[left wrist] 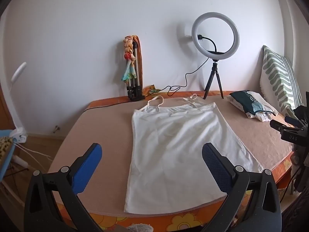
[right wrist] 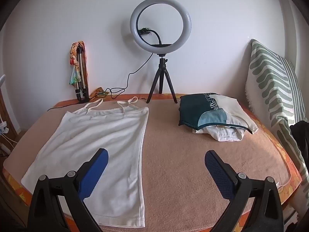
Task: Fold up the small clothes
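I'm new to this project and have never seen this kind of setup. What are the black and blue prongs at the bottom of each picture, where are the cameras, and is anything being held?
The prongs are the two fingers of hand-held grippers: a person carries one in each hand, and there is no robot arm. A fisheye camera on each gripper looks forward along its fingers, so one picture is from the left gripper and the other from the right gripper. Both are open and hold nothing.

Ahead is a bed with a beige cover. A white strappy top lies spread flat on it, not yet folded. Farther right sits a small pile of folded clothes, beside a green-striped pillow. At the wall stand a ring light on a small tripod and a folded tripod draped with a colourful scarf.
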The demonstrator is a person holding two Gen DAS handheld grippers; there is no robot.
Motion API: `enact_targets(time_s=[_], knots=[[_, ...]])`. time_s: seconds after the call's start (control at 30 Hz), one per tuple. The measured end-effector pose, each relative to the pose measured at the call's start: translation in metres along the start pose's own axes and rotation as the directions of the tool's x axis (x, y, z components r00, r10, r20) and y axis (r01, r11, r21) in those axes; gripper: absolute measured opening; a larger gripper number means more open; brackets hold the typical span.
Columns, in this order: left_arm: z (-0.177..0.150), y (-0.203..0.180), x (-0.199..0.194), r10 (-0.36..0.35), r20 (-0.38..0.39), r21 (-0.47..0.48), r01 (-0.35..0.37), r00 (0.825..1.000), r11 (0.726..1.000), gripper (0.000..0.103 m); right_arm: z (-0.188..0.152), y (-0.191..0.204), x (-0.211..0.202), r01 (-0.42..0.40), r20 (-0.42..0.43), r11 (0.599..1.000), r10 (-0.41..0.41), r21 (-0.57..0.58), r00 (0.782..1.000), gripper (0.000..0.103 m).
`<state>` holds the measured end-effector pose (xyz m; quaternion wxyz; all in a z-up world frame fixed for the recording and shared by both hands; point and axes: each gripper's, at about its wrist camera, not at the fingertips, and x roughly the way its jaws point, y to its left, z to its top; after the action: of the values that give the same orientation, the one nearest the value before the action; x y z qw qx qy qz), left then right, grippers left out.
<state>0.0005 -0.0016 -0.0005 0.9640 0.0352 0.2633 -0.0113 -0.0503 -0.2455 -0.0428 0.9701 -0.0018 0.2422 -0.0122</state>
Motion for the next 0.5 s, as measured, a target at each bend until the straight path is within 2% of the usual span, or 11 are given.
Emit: enact_targets(time_s=[0.1, 0.13, 0.2, 0.5], knots=[[0.002, 0.003, 0.001, -0.004, -0.006, -0.018, 0.004, 1.000, 1.000, 0.103, 0.000, 0.002, 0.000, 0.004, -0.007, 1.000, -0.004, -0.002, 1.000, 0.101], [0.005, 0.005, 0.007, -0.012, -0.033, -0.028, 0.011, 0.999, 1.000, 0.103, 0.000, 0.002, 0.000, 0.004, -0.005, 1.000, -0.004, -0.003, 1.000, 0.101], [0.000, 0.006, 0.000, -0.005, -0.002, -0.036, 0.005, 1.000, 0.999, 0.103, 0.000, 0.001, -0.001, 0.003, -0.002, 1.000, -0.003, -0.003, 1.000, 0.101], [-0.003, 0.010, 0.000, -0.004, 0.004, -0.048, 0.004, 1.000, 0.999, 0.103, -0.001, 0.001, 0.000, 0.006, -0.001, 1.000, -0.006, -0.013, 1.000, 0.101]])
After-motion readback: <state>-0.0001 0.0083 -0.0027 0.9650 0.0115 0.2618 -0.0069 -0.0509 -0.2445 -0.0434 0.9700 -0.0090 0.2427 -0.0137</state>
